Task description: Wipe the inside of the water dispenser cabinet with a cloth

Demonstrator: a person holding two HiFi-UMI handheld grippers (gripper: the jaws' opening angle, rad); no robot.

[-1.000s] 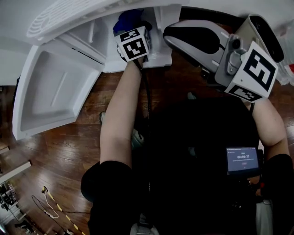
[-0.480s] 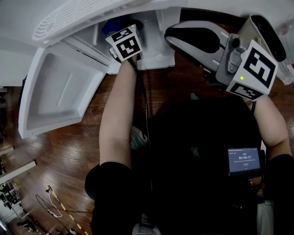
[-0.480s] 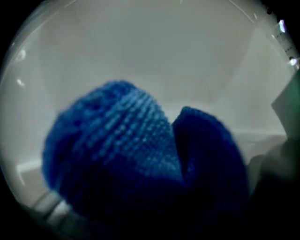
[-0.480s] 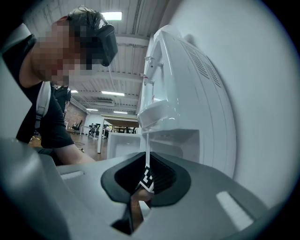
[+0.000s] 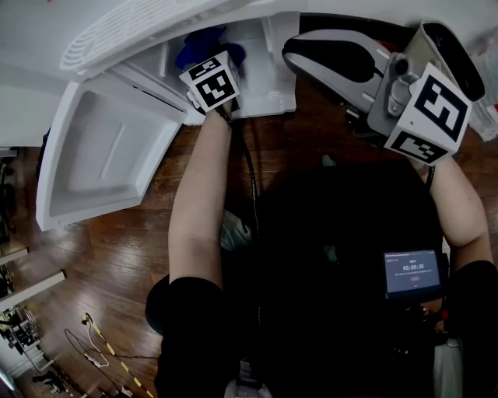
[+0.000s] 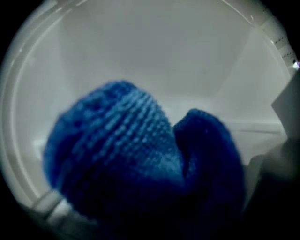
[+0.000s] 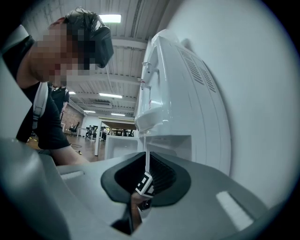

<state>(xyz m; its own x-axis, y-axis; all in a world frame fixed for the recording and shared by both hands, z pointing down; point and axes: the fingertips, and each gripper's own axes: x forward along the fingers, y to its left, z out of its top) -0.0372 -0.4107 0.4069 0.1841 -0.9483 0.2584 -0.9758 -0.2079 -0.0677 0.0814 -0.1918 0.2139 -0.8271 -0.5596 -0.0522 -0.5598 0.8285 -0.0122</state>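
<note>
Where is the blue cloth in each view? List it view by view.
Head view: blue cloth at top centre, inside the open cabinet.
Left gripper view: it fills the lower middle.
Right gripper view: not in it.
Shared landmark: the white water dispenser, in all three.

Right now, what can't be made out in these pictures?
- Left gripper: in the left gripper view the blue cloth covers its jaws.
- Cabinet surface beneath the cloth: hidden by it there, and blurred.
- Small screen: head view, writing too small to read.
</note>
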